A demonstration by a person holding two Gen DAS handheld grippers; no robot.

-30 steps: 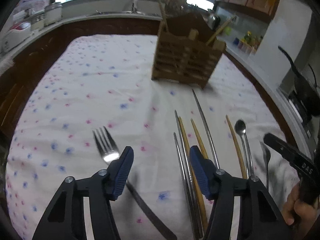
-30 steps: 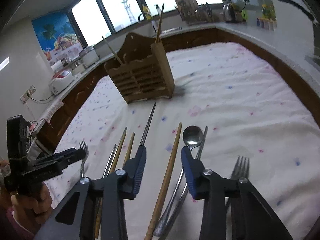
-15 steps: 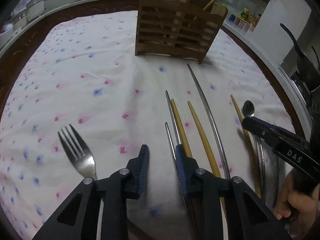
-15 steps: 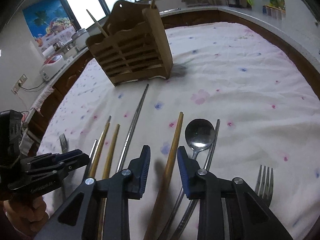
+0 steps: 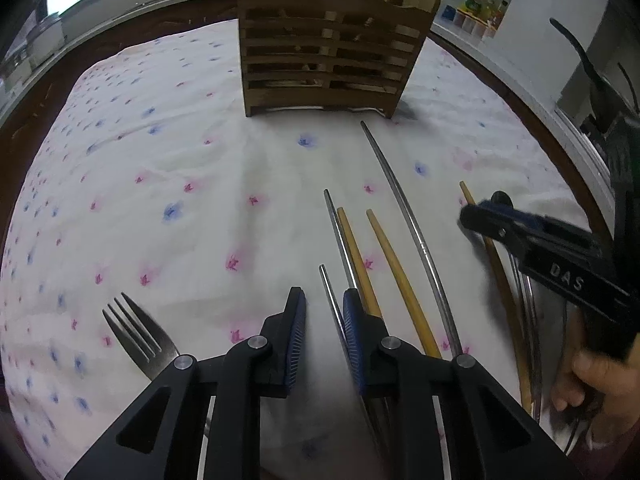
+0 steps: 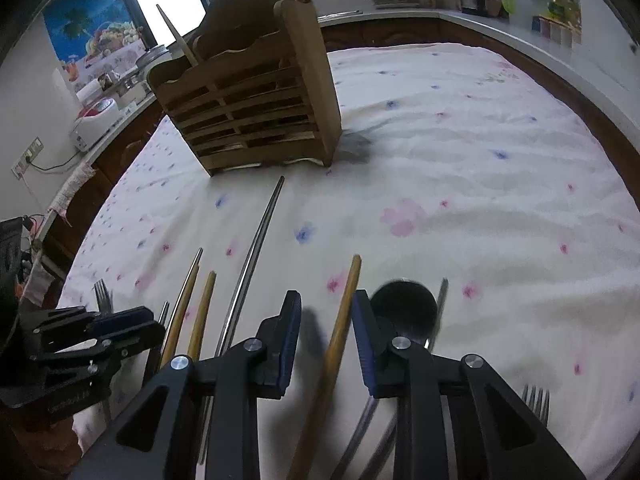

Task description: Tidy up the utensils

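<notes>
Wooden rack (image 5: 328,46) on flowered cloth (image 5: 168,168), utensils before it.
We see chopsticks standing in its compartments. Left tongs (image 5: 323,330), jaws just closing, narrowly apart beside a metal chopstick (image 5: 334,300), gripping nothing; right tongs (image 6: 326,330) straddle a wooden chopstick (image 6: 340,320), pads not touching.

Slatted holder (image 5: 332,60): matt brown wood. Tablecloth (image 5: 160,184): soft wrinkled cloth, flower print. Fork (image 5: 140,340) and long chopstick (image 5: 404,200): shiny metal. Yellow chopsticks (image 5: 400,280): smooth, matt. Gripper pads (image 5: 294,332): ribbed blue, on black plastic.
</notes>
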